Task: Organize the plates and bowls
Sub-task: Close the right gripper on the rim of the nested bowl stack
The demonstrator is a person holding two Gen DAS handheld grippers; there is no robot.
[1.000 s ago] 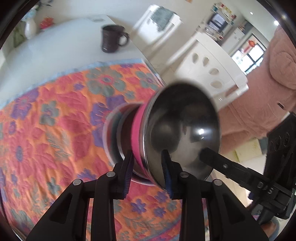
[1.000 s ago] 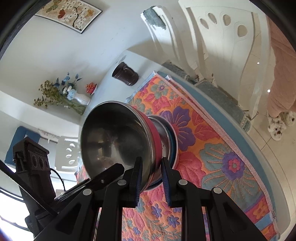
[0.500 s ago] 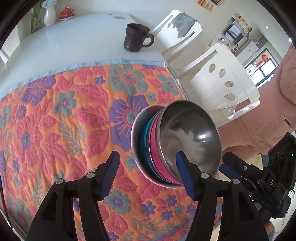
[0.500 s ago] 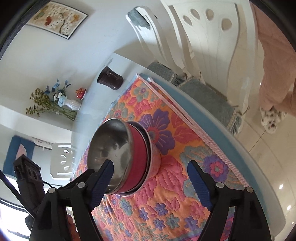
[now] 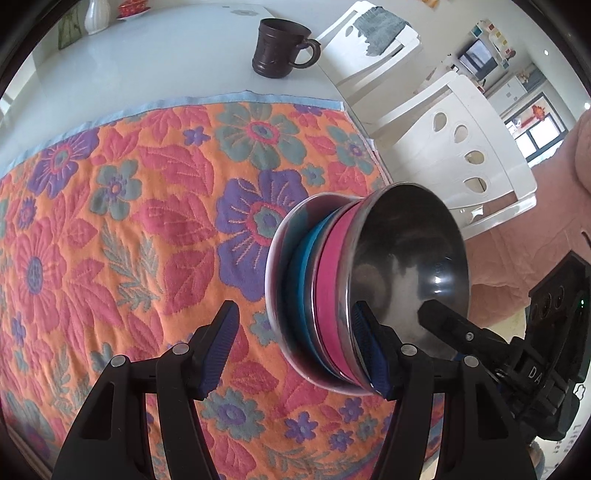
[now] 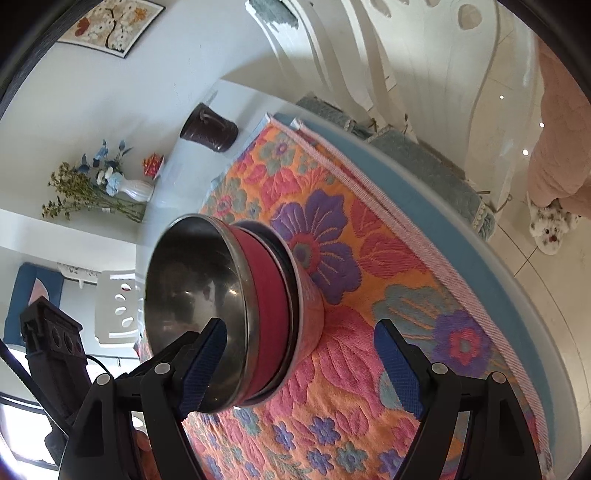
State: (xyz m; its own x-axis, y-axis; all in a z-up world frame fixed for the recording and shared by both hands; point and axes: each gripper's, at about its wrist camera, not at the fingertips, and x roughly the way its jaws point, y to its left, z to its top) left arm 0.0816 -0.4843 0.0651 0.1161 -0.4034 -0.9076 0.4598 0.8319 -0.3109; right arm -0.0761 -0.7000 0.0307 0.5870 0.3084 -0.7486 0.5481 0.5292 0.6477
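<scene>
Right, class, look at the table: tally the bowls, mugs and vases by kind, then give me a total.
Bowls: 3, nested in one stack: pink-banded bowl, blue-banded bowl, pale outer bowl
Mugs: 1, the dark mug
Vases: 1, the white vase
Total: 5

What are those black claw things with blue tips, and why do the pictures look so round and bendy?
They are two grabbers, each held in one of a person's hands. A tiny wide-eyed camera on each makes the pictures round. One picture looks along the left gripper, the other along the right gripper. On the flowery cloth sits a stack of bowls, the shiny pink bowl on top. Both grabbers have just opened and hold nothing now. A brown mug stands on the white table.
</scene>
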